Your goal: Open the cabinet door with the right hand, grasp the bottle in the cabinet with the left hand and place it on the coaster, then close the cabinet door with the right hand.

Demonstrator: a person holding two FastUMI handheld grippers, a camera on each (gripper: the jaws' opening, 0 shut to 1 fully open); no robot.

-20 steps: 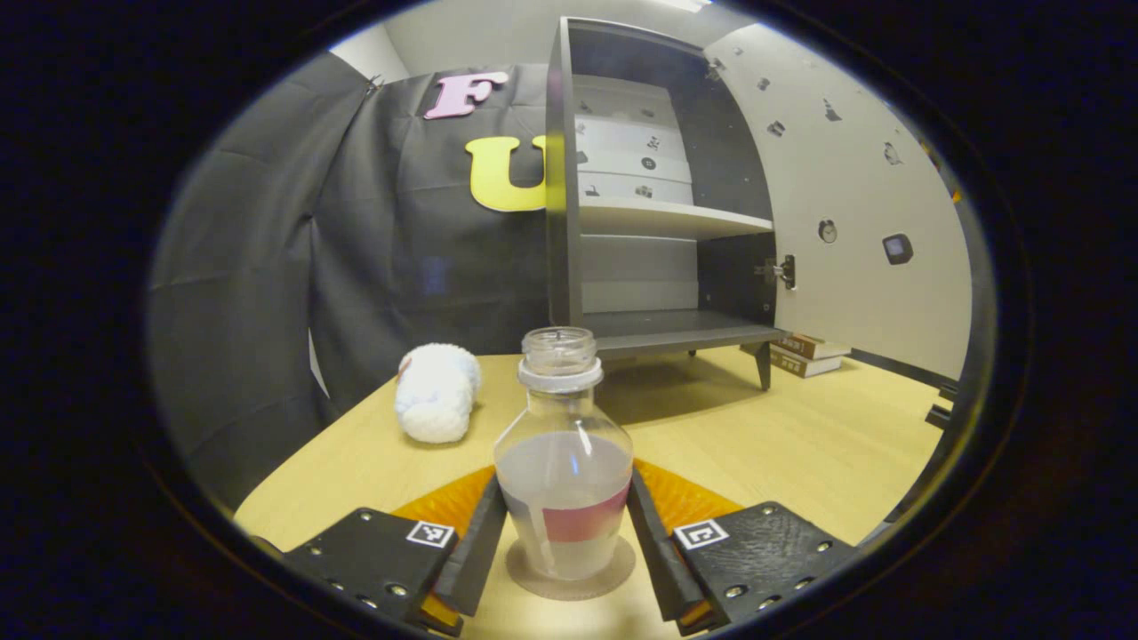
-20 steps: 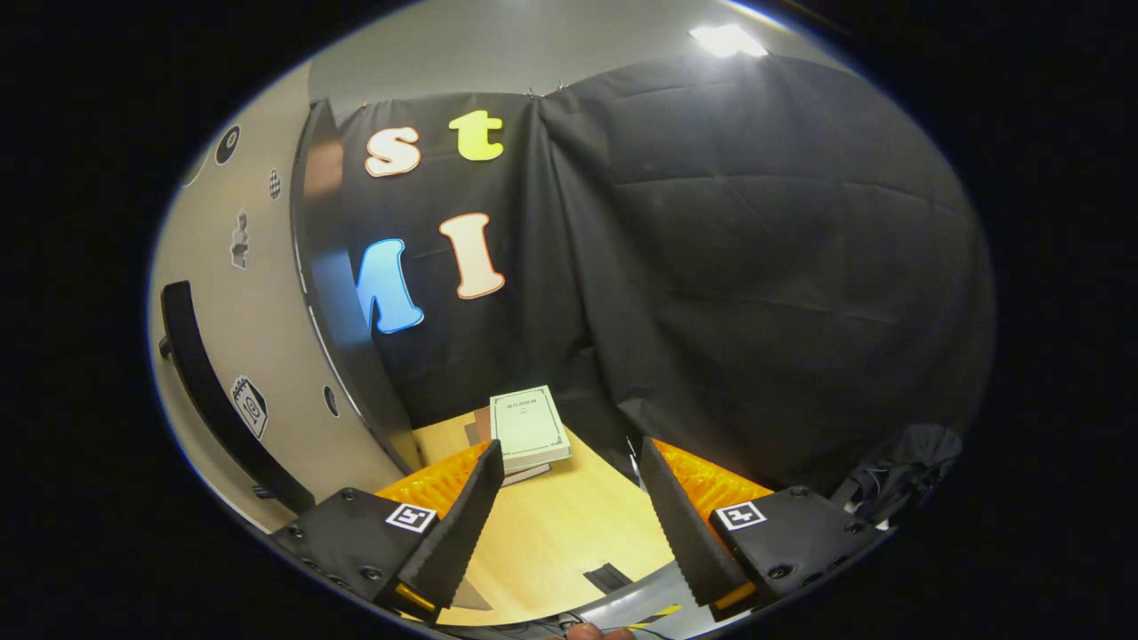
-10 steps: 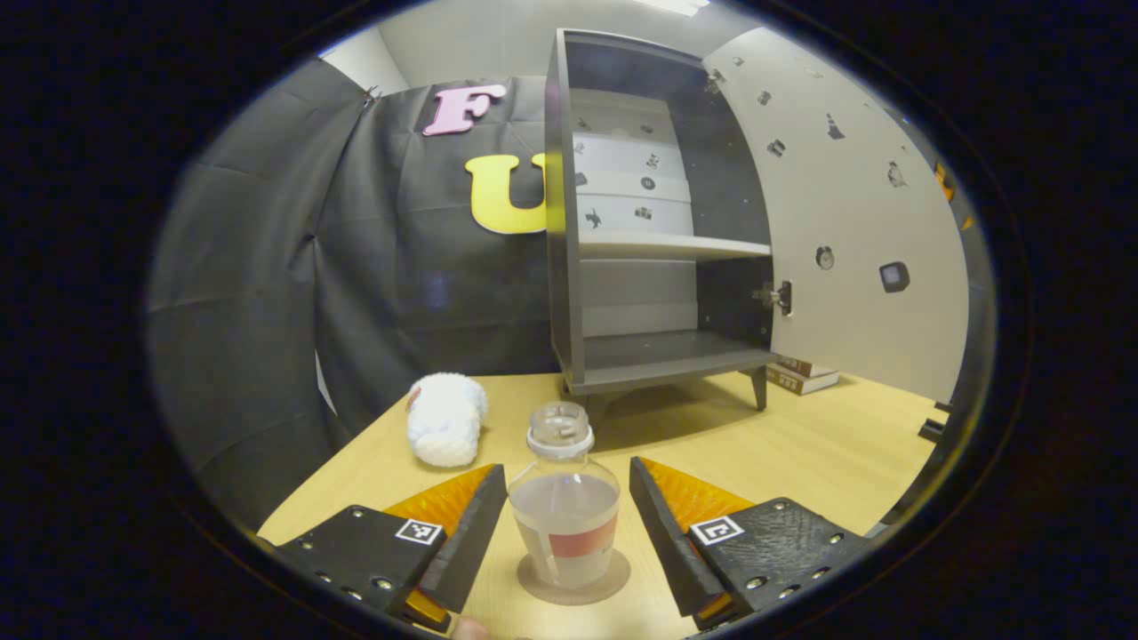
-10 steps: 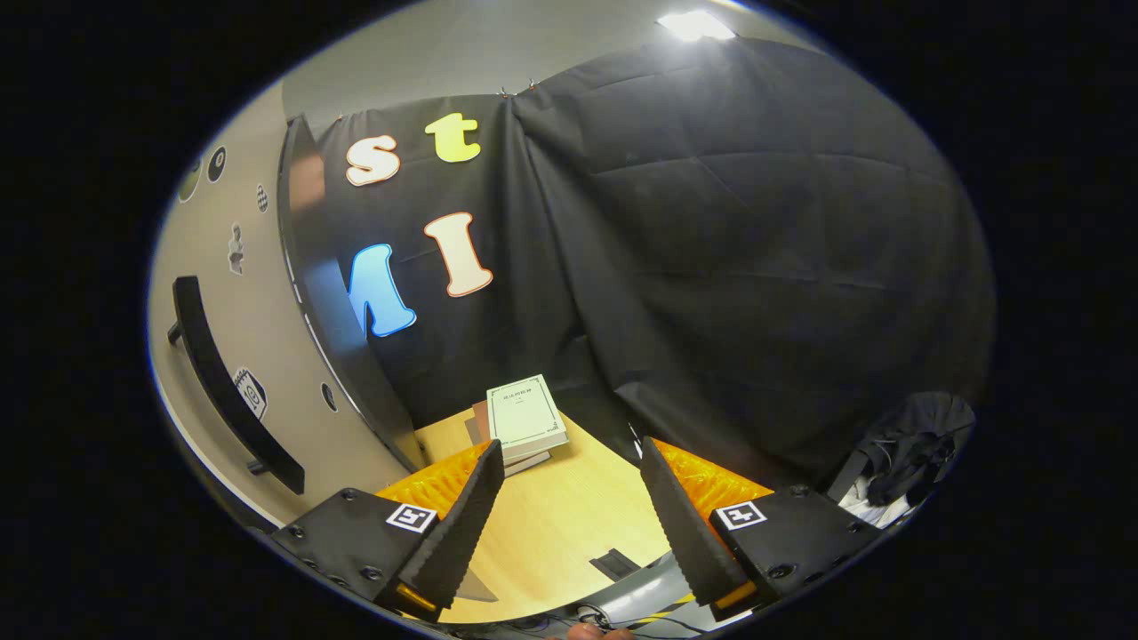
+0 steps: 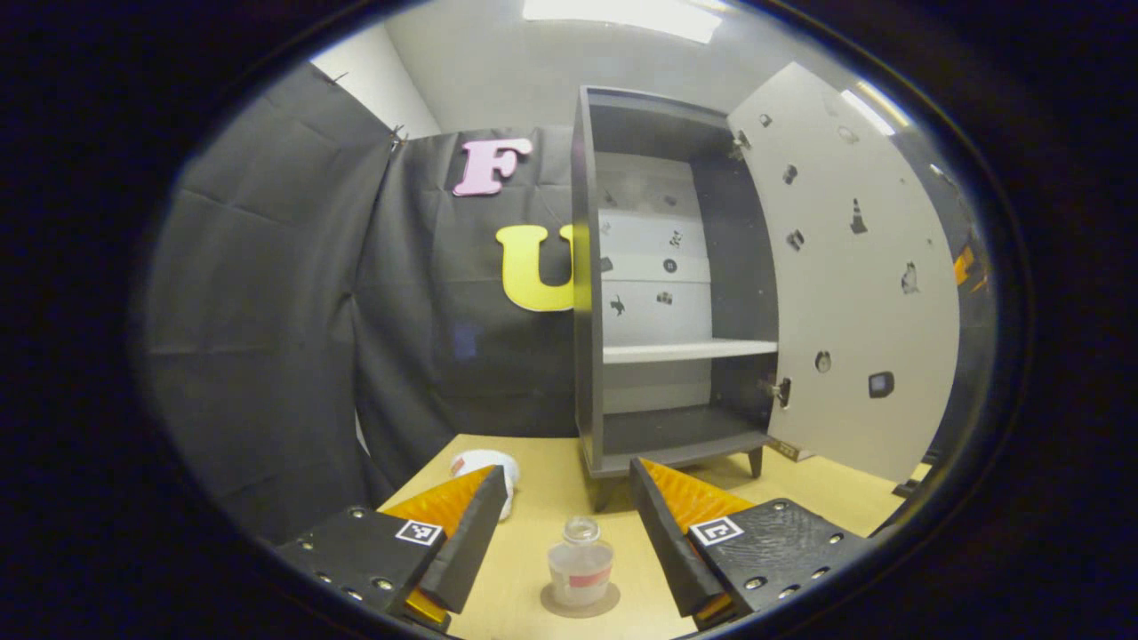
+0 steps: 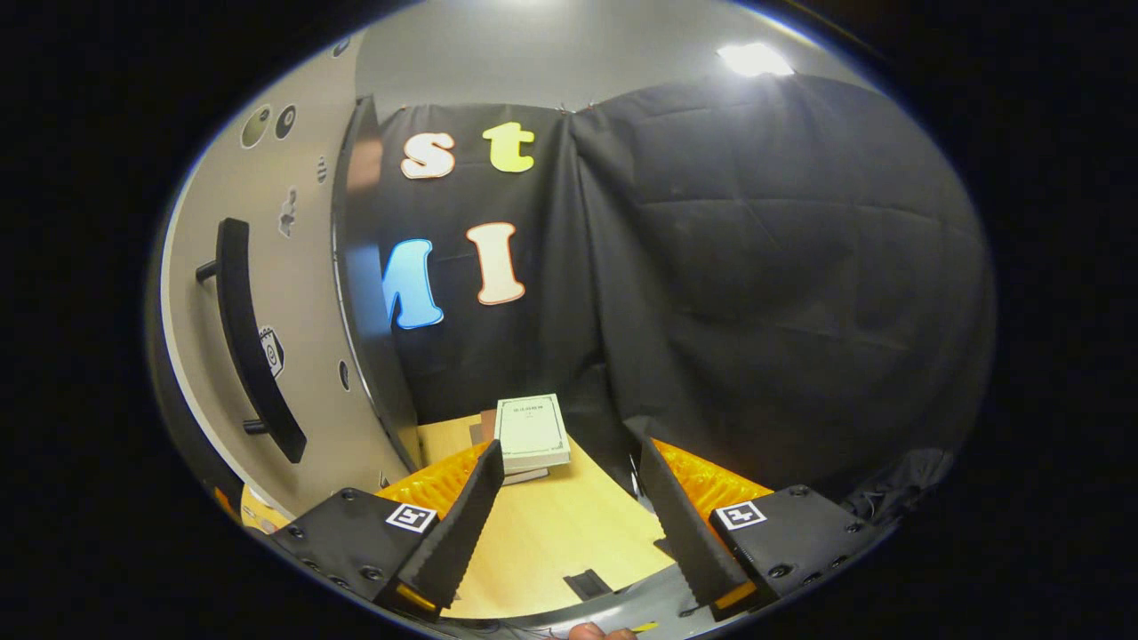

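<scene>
Since a second ago my left gripper [image 5: 560,533] has drawn back and up from the bottle [image 5: 580,569], which looked large between my fingers then and now sits small and well clear of them. That claw is spread wide with nothing in it. The clear, uncapped bottle stands upright on the round coaster [image 5: 580,607], with pale liquid and a red band on its side. It rests on the light wooden table [image 5: 827,498], in front of the dark cabinet [image 5: 587,356]. The cabinet door [image 5: 853,293] hangs wide open to the right, its inner face dotted with small stickers, and I see a white shelf [image 5: 685,351] across the middle of the cabinet. A white fluffy thing [image 5: 484,467] lies on the table, half hidden behind my left finger.

In the right gripper view my right gripper [image 6: 569,524] is also spread apart and holds nothing. Just to its left is the outer face of the door [image 6: 267,293] with its long black handle [image 6: 253,342]; my claw is not touching it. Ahead, a small stack of books [image 6: 532,433] lies on the table [image 6: 542,542] against the black cloth.
</scene>
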